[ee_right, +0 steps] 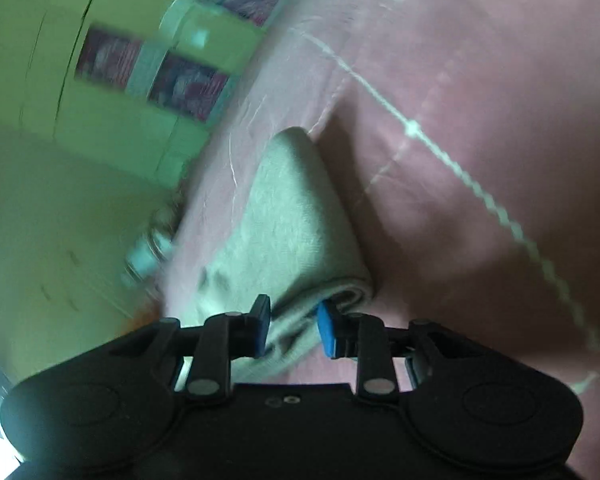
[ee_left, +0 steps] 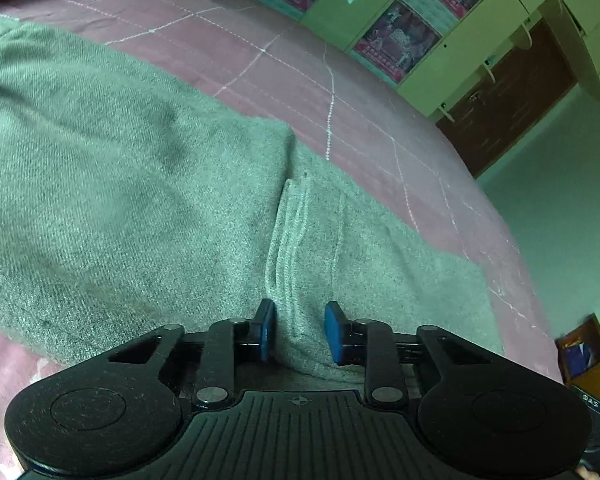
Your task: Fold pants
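Both tools are clamped on the grey pants [ee_left: 148, 184], which lie spread over a pink bedspread [ee_left: 380, 128] with white stitched lines. Seen from the left wrist, the left tool [ee_left: 299, 330] sits at 6 o'clock with its blue pads [ee_left: 266, 330] drawn in on a raised ridge of fabric along a seam; the cloth fills the narrow gap between them. From there the pants stretch away toward 10 o'clock as a broad, flat sheet, with one edge running toward 4 o'clock near the side of the bed.

Seen from the right wrist, the right tool [ee_right: 293, 326] also sits at 6 o'clock, its blue pads [ee_right: 325, 332] pinching a bunched, layered end of the pants [ee_right: 288, 216]. That end rises toward 12 o'clock in a narrow folded tongue lying on the bedspread [ee_right: 480, 80]. This view is smeared by motion blur.

Green cupboards [ee_left: 452, 68] with pink pictures stand beyond the bed, toward 1 o'clock in the left view.
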